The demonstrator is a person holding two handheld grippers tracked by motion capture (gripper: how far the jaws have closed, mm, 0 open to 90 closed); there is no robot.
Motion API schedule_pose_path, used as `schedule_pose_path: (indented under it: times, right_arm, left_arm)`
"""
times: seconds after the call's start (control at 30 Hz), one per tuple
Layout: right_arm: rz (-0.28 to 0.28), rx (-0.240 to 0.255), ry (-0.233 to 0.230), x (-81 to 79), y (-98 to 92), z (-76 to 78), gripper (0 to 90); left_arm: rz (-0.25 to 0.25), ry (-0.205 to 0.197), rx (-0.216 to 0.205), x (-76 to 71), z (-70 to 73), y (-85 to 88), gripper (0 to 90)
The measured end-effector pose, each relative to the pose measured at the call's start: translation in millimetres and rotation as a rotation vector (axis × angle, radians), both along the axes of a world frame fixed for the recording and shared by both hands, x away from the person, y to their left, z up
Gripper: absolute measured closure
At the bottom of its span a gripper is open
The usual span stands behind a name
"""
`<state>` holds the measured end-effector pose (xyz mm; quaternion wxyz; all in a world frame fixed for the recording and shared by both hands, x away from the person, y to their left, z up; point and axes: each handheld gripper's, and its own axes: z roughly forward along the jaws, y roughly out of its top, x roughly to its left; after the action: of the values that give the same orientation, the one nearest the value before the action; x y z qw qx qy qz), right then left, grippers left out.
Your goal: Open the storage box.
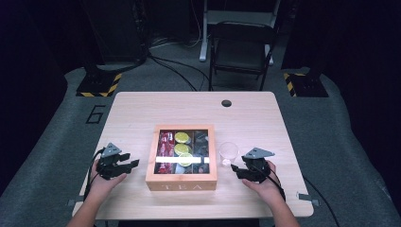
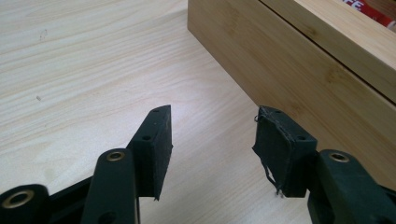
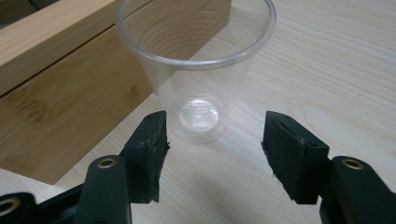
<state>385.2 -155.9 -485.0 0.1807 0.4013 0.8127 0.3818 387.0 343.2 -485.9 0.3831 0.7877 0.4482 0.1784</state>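
Wooden box front reads "TEA".

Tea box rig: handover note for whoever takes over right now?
Left gripper: open, nothing between the jaws, low over the table just left of the tea box.
Right gripper: open, aimed at the base of the clear plastic cup, not touching it.
Cup: upright, empty, beside the box's right wall.
Tea box: mid-table, lid shut; through its window, red packets, lemon slices and dark contents on the right.
Done: nothing visibly moved out of the box.
Left: probably grip the cup, open the box.
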Motion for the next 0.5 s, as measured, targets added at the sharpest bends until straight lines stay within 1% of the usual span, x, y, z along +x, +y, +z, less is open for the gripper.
schedule_pose_path:
  times: [0.03,0.07,0.13,0.17,0.2,0.23,0.27,0.33,0.37,0.4,0.43,0.5]
  right_arm:
    - [0.006,0.002,0.003,-0.3,0.4,0.9,40.7]
    - [0.013,-0.009,-0.005,-0.1,0.4,1.8,40.9]
    - [0.012,-0.008,-0.004,-1.5,1.7,3.9,41.1]
    - [0.013,-0.003,-0.010,-1.8,2.3,4.4,41.2]
    - [0.017,-0.009,-0.013,-1.8,2.4,5.3,41.6]
    - [0.012,-0.009,-0.010,-2.6,3.0,6.0,42.0]
    - [0.017,-0.014,-0.010,-3.0,2.8,6.7,42.2]
    - [0.018,-0.021,-0.013,-3.9,3.3,7.9,42.4]
    - [0.015,-0.021,-0.011,-4.5,3.4,8.6,42.5]
    - [0.020,-0.020,-0.013,-4.5,3.3,9.2,42.9]
    - [0.014,-0.016,-0.019,-4.7,3.5,9.5,43.1]
    - [0.006,-0.013,-0.013,-5.3,3.4,10.8,43.6]
  left_arm:
    - [-0.005,0.000,0.007,-0.2,0.6,0.0,43.8]
    - [-0.009,0.005,0.014,-0.5,1.6,0.3,42.4]
    - [-0.005,-0.003,0.018,-1.7,3.0,0.1,39.9]
    - [-0.004,-0.004,0.020,-2.1,4.3,0.4,39.8]
    - [0.000,-0.008,0.015,-2.5,5.2,0.5,39.7]
    - [0.008,-0.020,0.011,-3.0,5.7,0.1,39.7]
    - [0.005,-0.014,0.014,-3.6,7.6,0.8,39.7]
    - [0.003,-0.017,0.011,-4.9,9.9,1.2,41.2]
    - [0.011,-0.023,0.005,-5.4,10.0,0.8,43.9]
    - [0.005,-0.003,0.000,-5.5,11.1,1.5,47.0]
    - [0.008,0.010,-0.009,-5.5,11.1,1.7,48.0]
    - [0.009,0.013,-0.006,-5.9,11.2,1.8,50.5]
